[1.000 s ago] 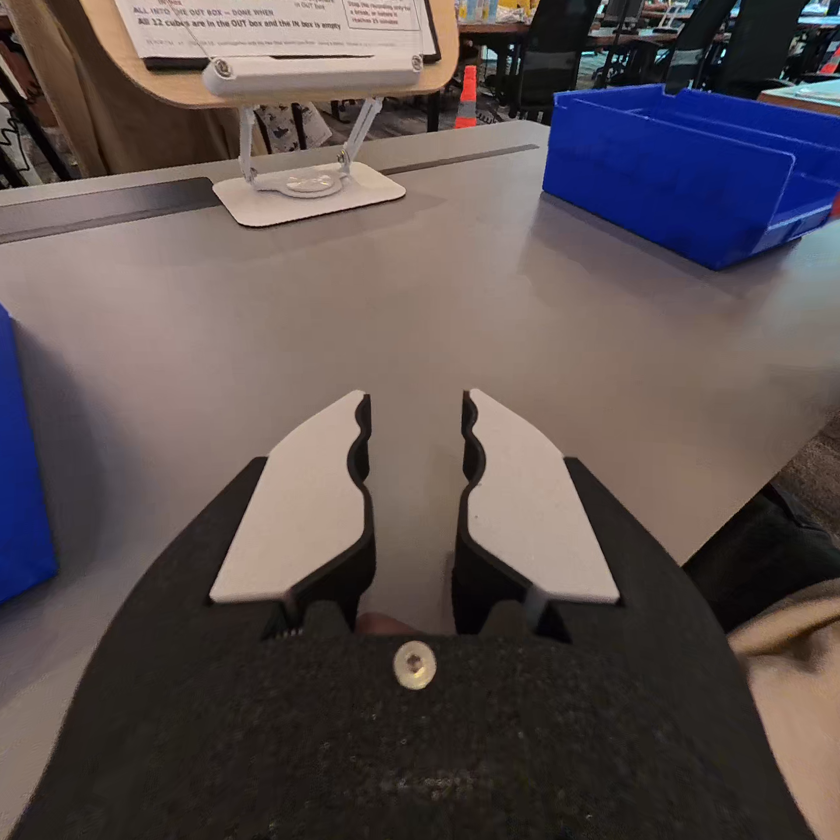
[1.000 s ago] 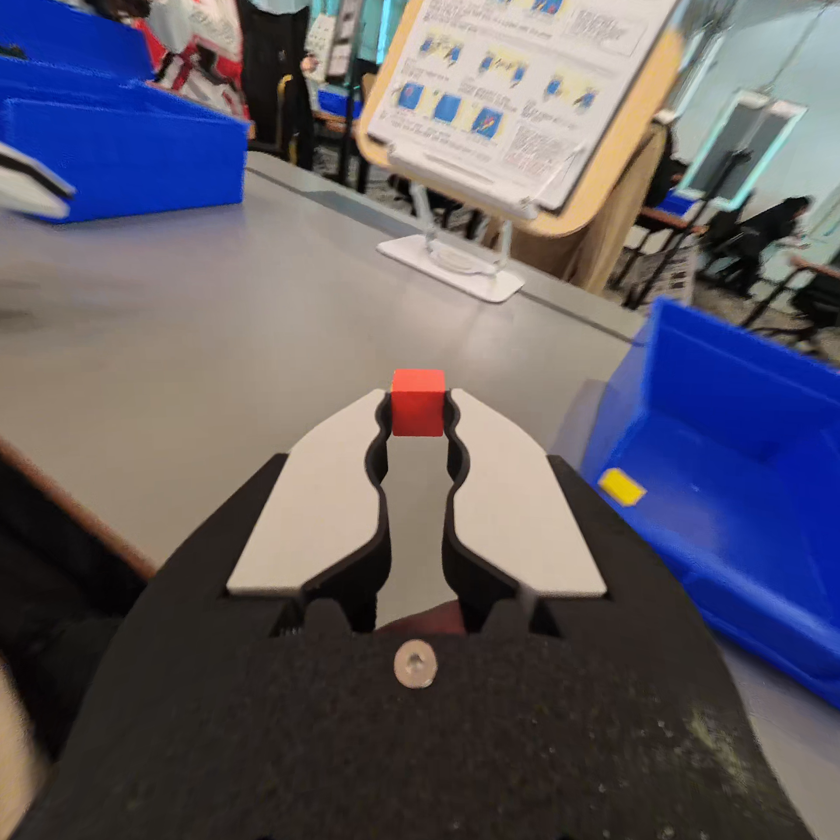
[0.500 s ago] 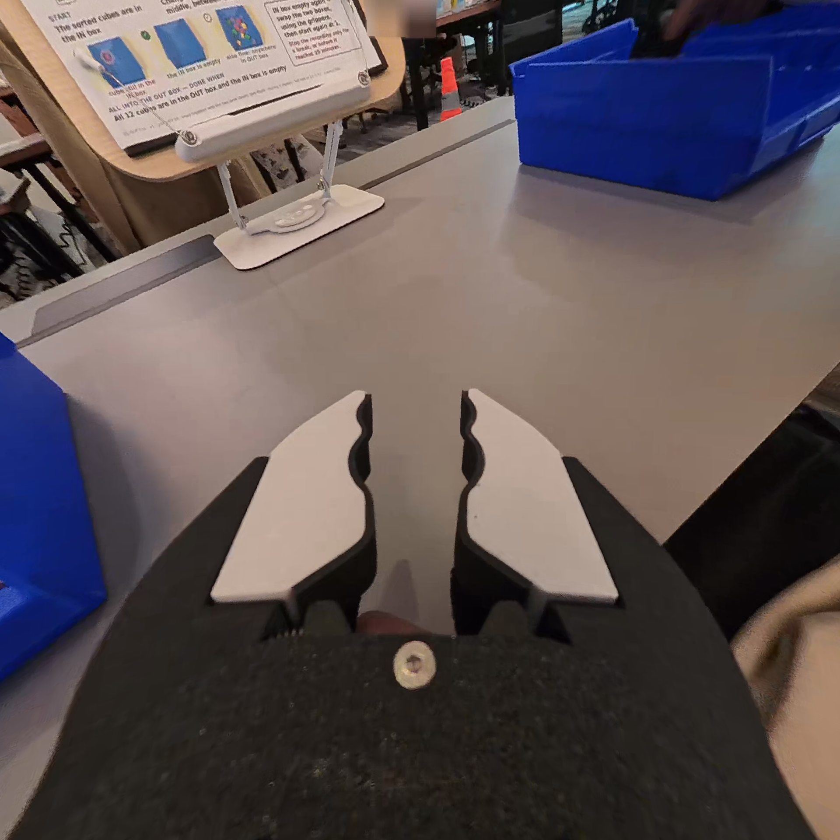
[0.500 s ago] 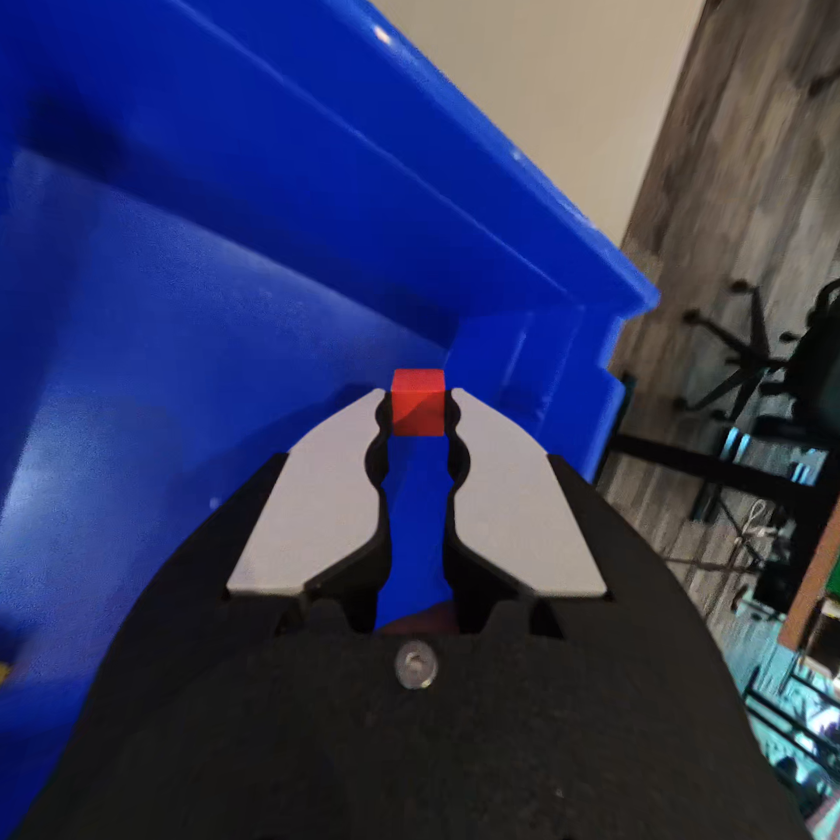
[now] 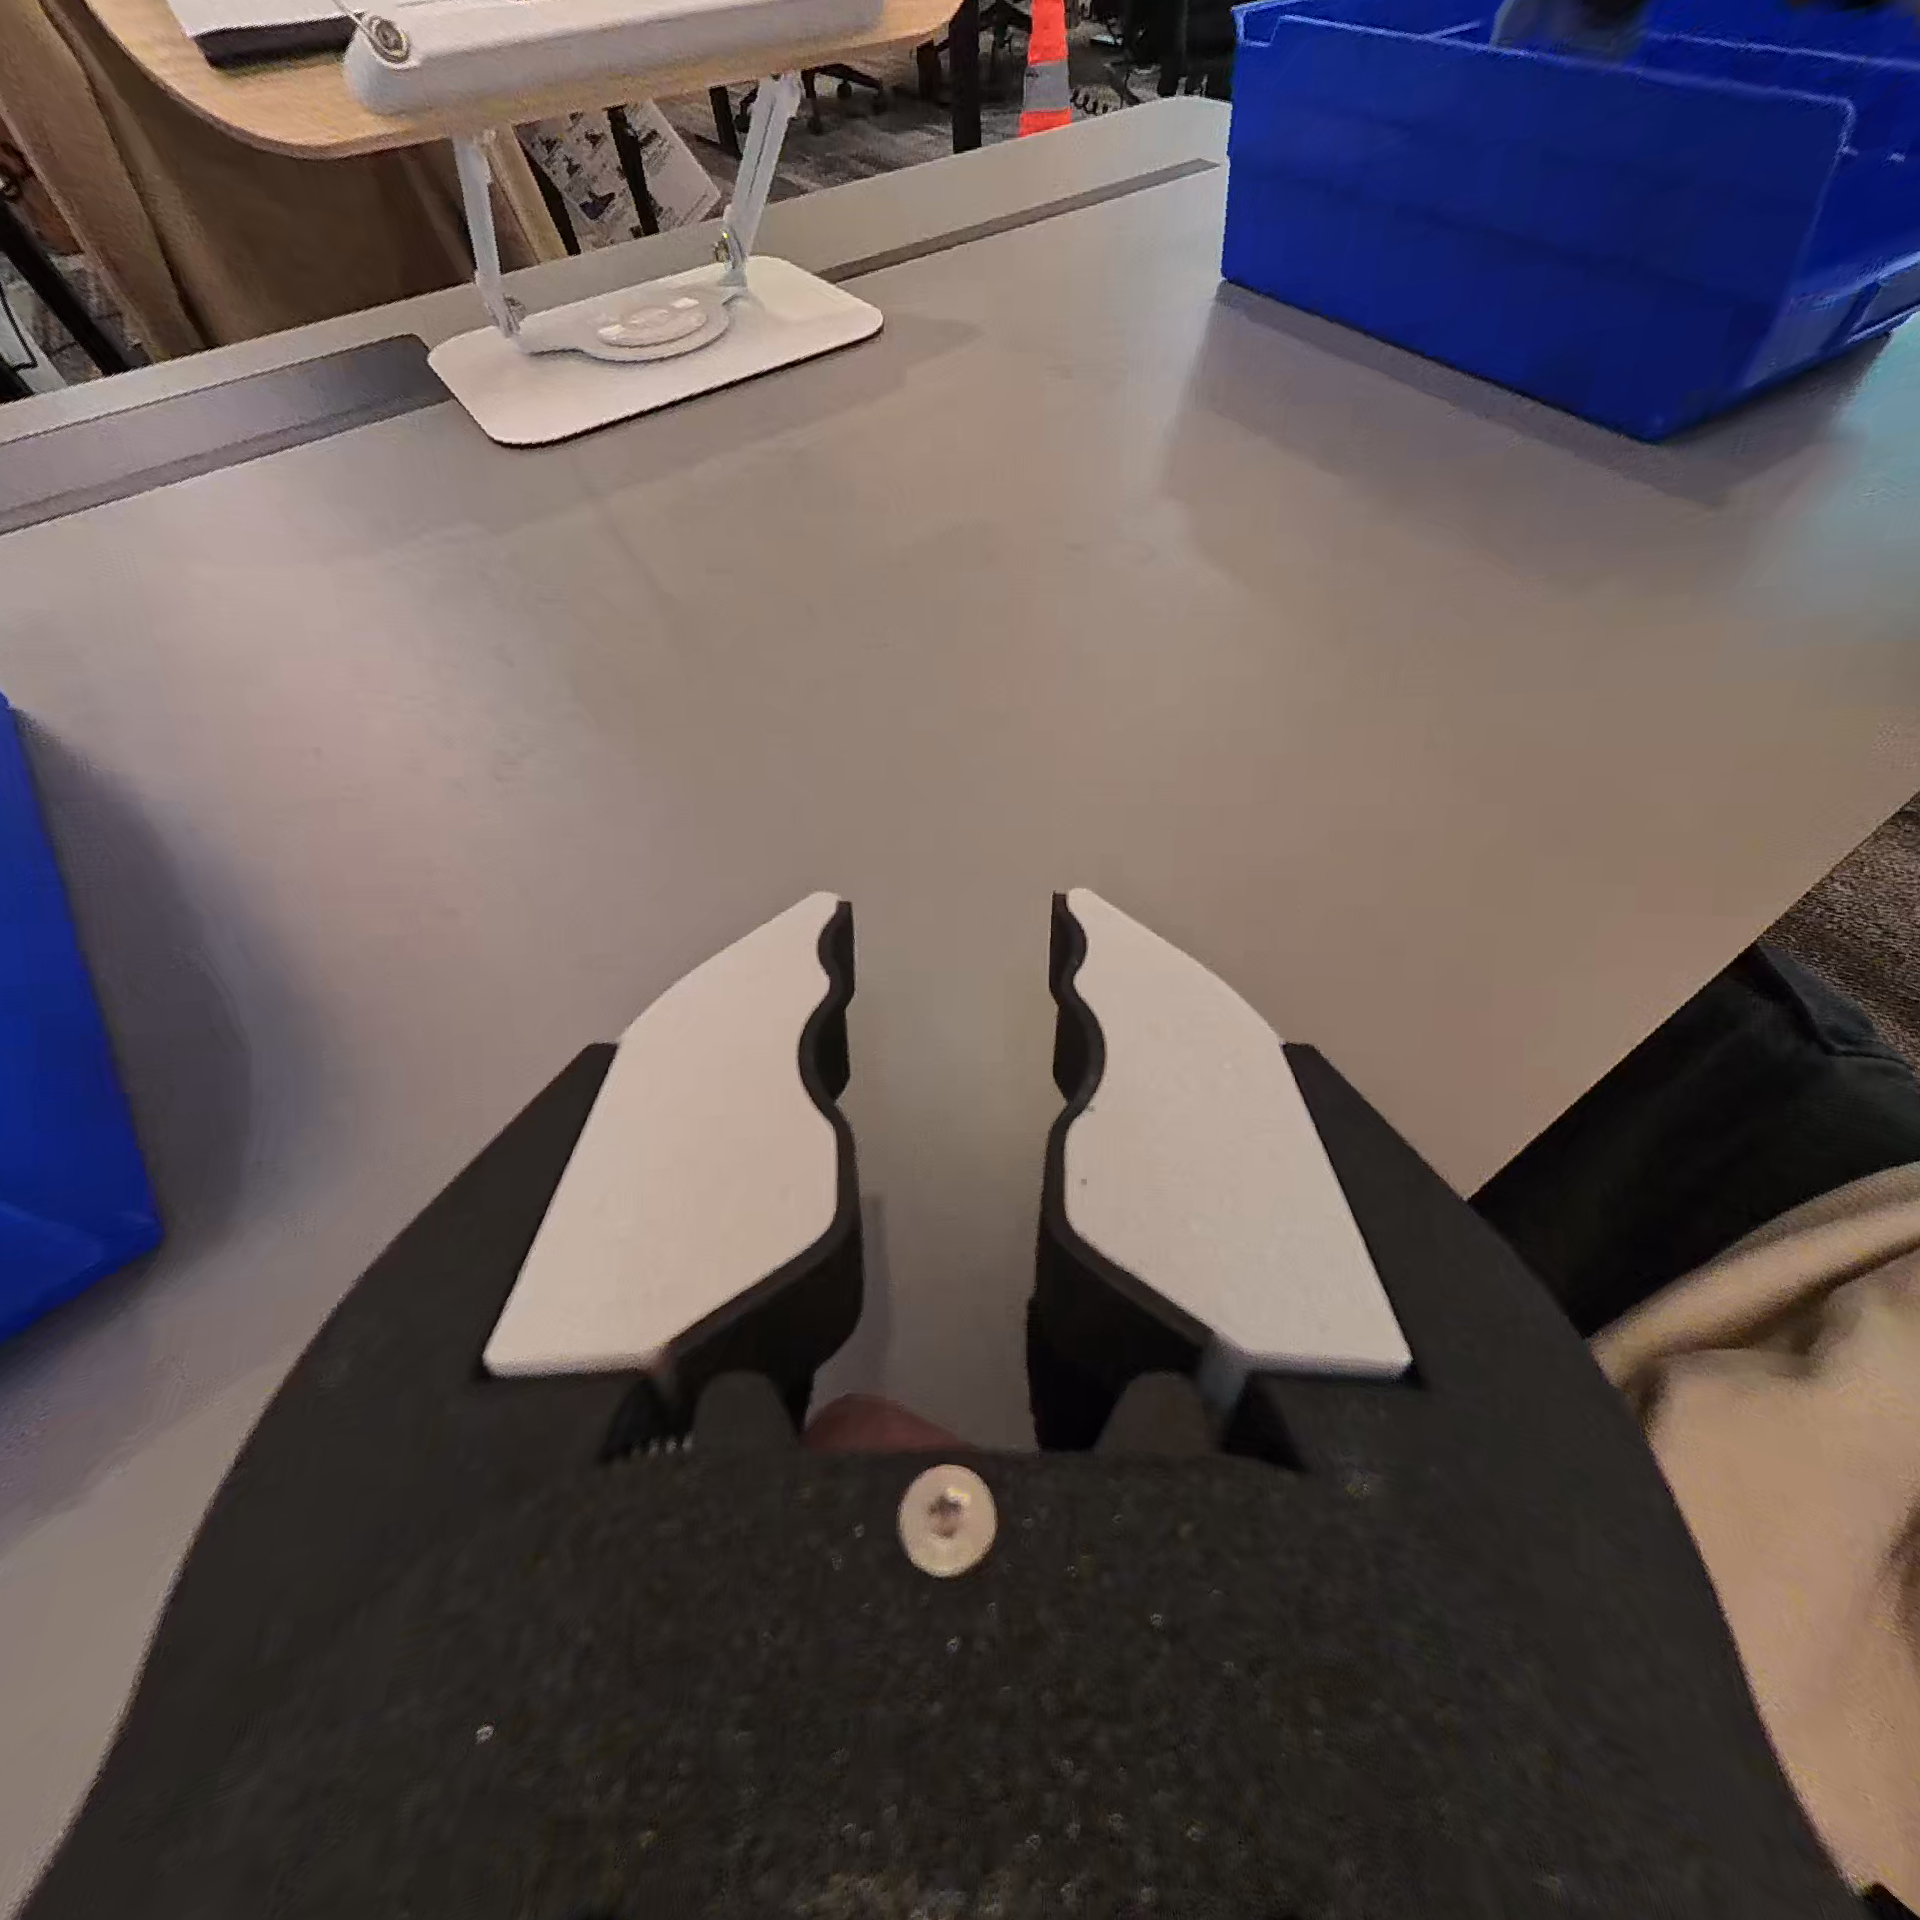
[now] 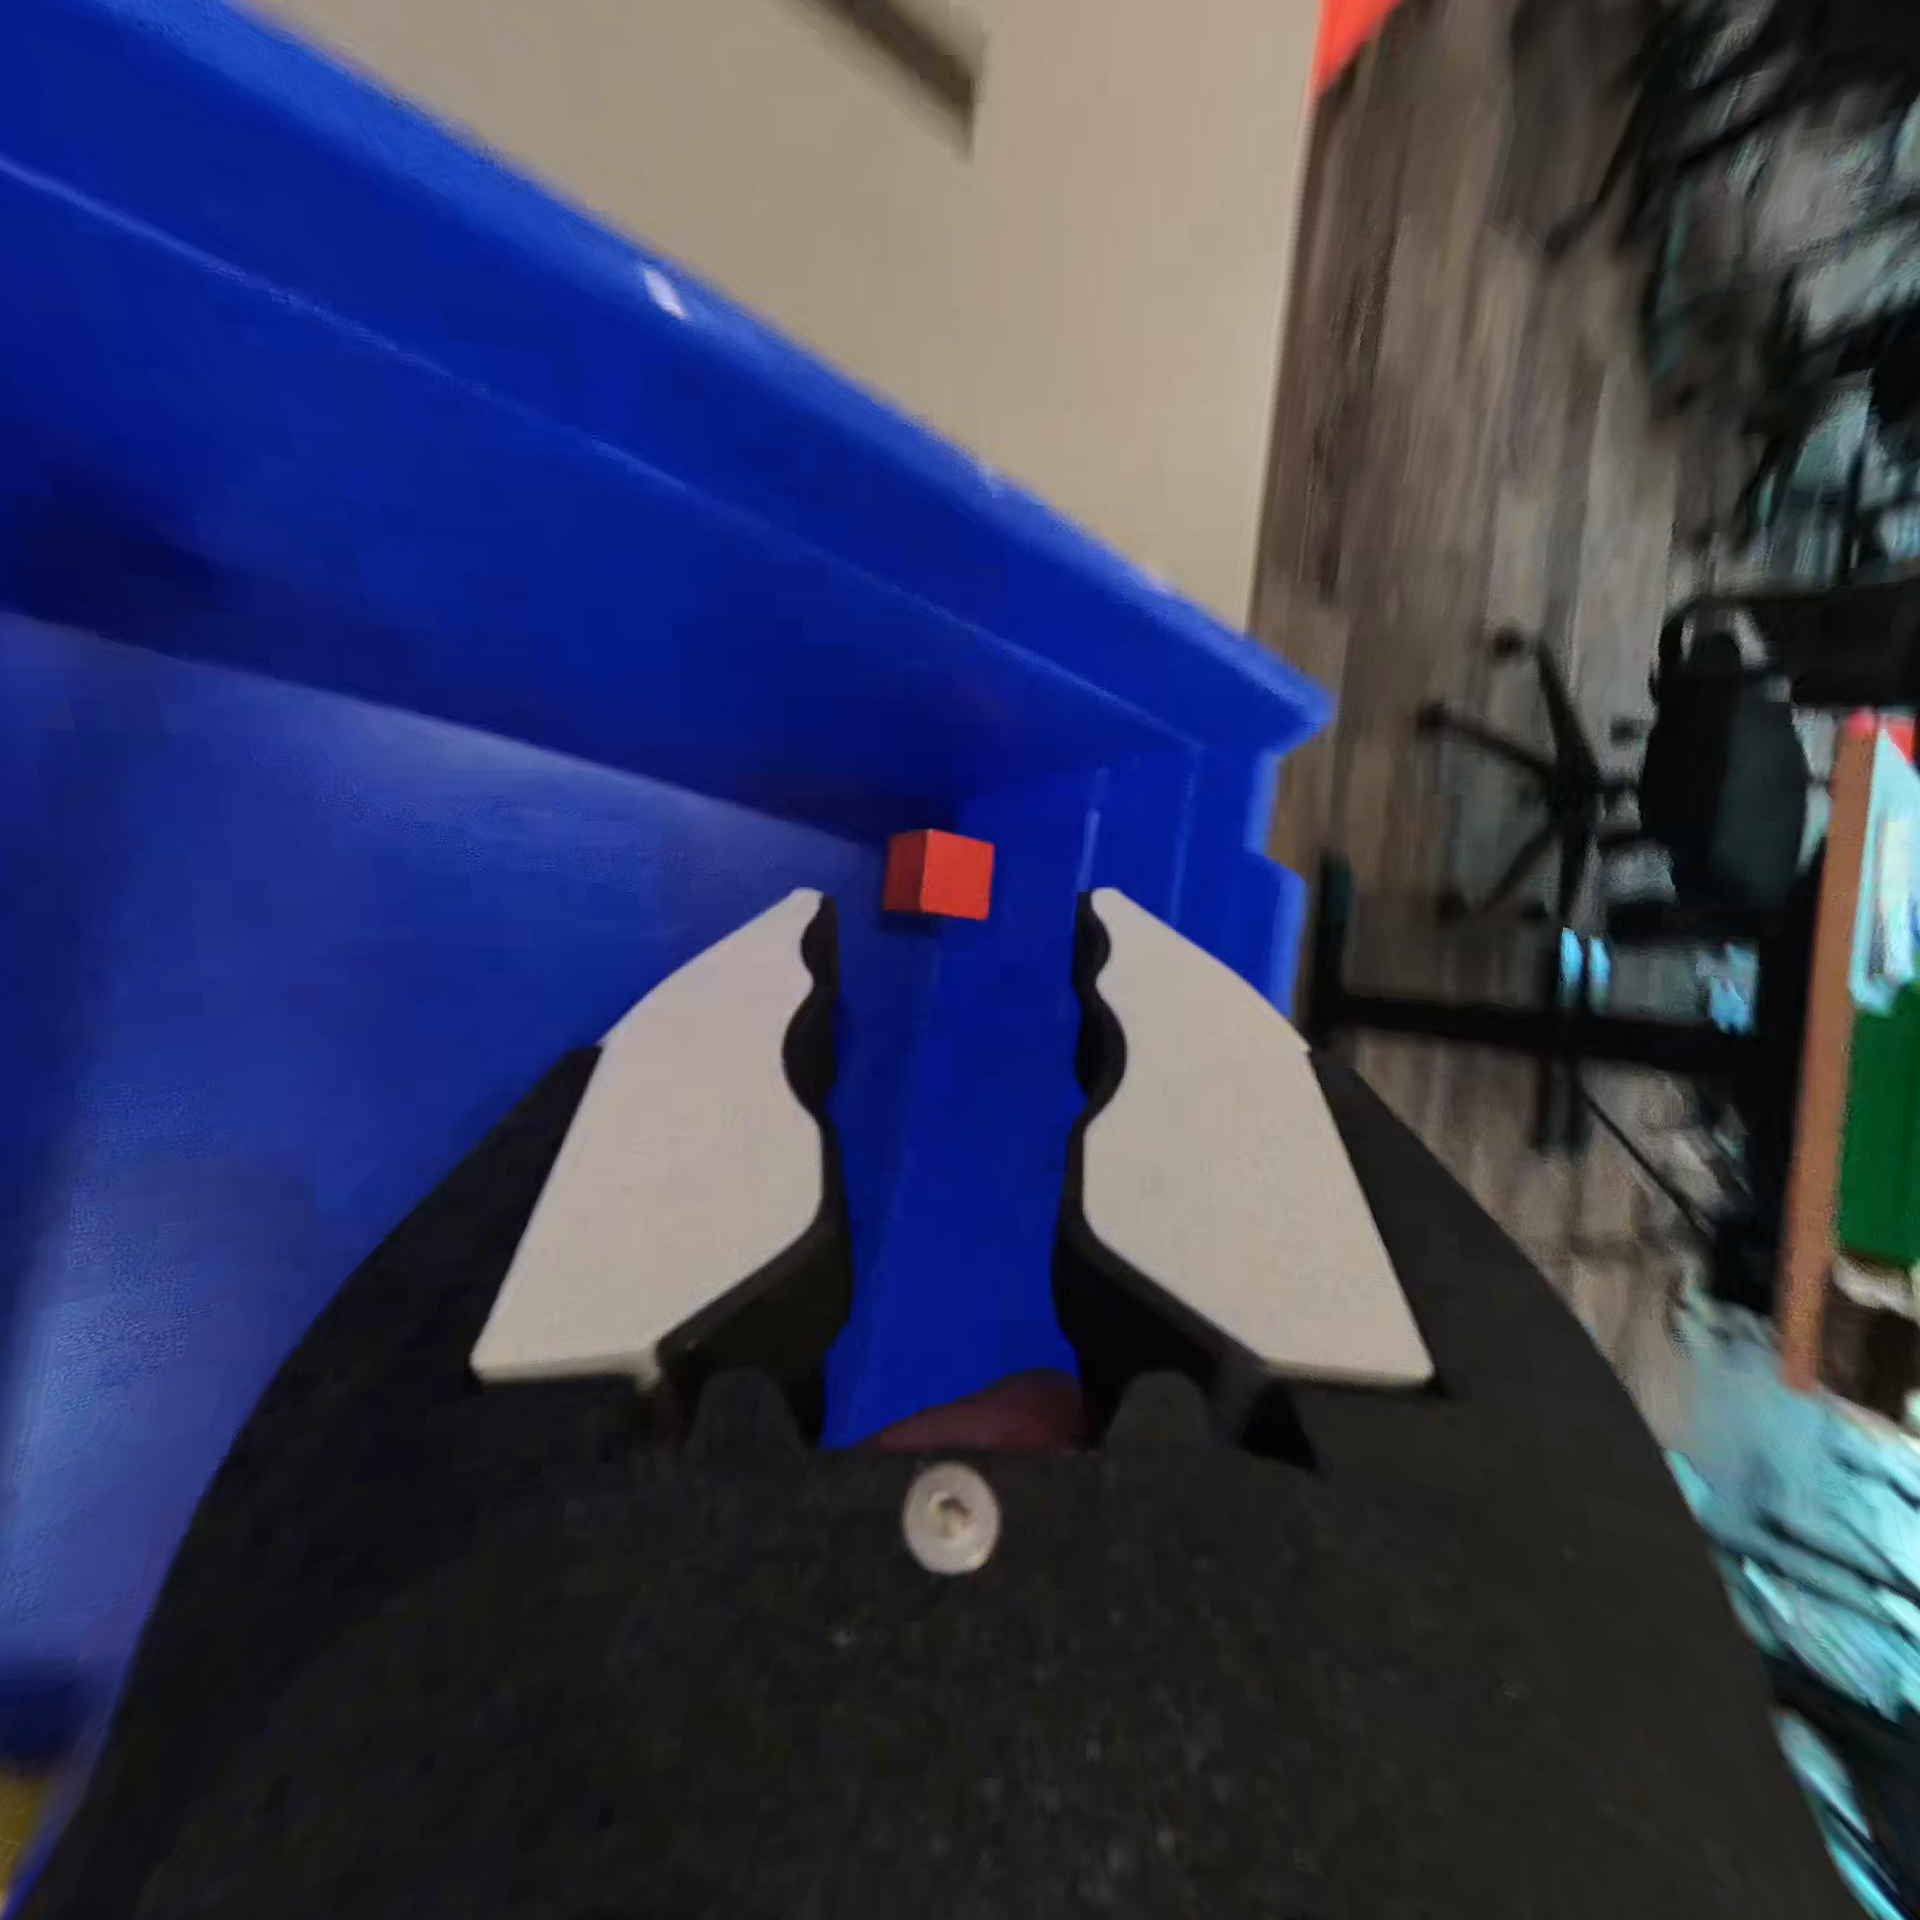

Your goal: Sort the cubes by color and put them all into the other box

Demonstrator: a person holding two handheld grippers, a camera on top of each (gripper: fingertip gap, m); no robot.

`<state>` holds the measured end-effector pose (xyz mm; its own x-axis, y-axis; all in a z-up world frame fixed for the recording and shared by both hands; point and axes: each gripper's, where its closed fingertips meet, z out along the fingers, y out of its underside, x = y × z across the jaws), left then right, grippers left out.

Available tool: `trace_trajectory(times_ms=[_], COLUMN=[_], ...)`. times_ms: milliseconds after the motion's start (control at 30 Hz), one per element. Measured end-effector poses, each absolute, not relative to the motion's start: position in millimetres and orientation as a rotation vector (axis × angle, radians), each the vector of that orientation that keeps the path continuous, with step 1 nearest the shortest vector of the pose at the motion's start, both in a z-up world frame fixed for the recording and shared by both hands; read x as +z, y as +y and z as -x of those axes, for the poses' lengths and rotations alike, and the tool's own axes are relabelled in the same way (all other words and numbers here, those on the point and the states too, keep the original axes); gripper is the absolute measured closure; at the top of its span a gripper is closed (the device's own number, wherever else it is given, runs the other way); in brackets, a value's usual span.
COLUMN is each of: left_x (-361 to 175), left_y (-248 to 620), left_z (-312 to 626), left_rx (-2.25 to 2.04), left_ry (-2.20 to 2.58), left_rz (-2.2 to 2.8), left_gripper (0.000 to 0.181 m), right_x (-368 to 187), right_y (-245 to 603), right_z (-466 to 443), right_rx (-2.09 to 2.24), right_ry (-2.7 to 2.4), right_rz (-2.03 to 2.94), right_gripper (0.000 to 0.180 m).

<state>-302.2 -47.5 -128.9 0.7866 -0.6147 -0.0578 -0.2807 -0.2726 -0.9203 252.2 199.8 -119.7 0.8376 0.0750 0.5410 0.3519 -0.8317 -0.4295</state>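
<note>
Red cube (image 6: 937, 876): small, free of both fingertips, just beyond the tips at 12 o'clock of the right gripper (image 6: 951, 914), seen against the inside corner of a blue box (image 6: 436, 644). Resting or falling: cannot tell. View blurred.

Right gripper: jaws spread apart, nothing between them; grey finger plates on a black body, pointed into the blue box.

Blue box in right wrist view: wall and rim fill the frame from 9 to 1 o'clock; floor and dark chair legs beyond, at 3 o'clock.

Left gripper (image 5: 951, 914): jaws parted, empty, poised over a grey table (image 5: 935, 644), well apart from either bin.

Blue bin (image 5: 1558, 239): on the table at 1 o'clock in left wrist view.

Second blue bin (image 5: 52, 1091): only an edge in view, at 9 o'clock.

White stand (image 5: 655, 332): flat base on the table at 11 o'clock, bearing a wooden board (image 5: 312, 114) with a printed sheet.

Orange cone (image 5: 1044, 73): beyond the table, at 12 o'clock.

Beige sleeve (image 5: 1787, 1455): at 4 o'clock, beside the left gripper.
</note>
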Motion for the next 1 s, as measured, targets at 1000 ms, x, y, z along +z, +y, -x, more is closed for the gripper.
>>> trace_trajectory(times_ms=[1000], left_x=[-92.9], left_y=[93.4], left_z=[523.3], left_rx=[0.363], left_ry=[1.052], left_rz=[2.24], left_gripper=[0.13], right_x=[-121.0], right_y=[-65.3], right_z=[105.3], right_rx=[0.654], right_ry=[-0.668], right_rz=[1.8], right_gripper=[0.144])
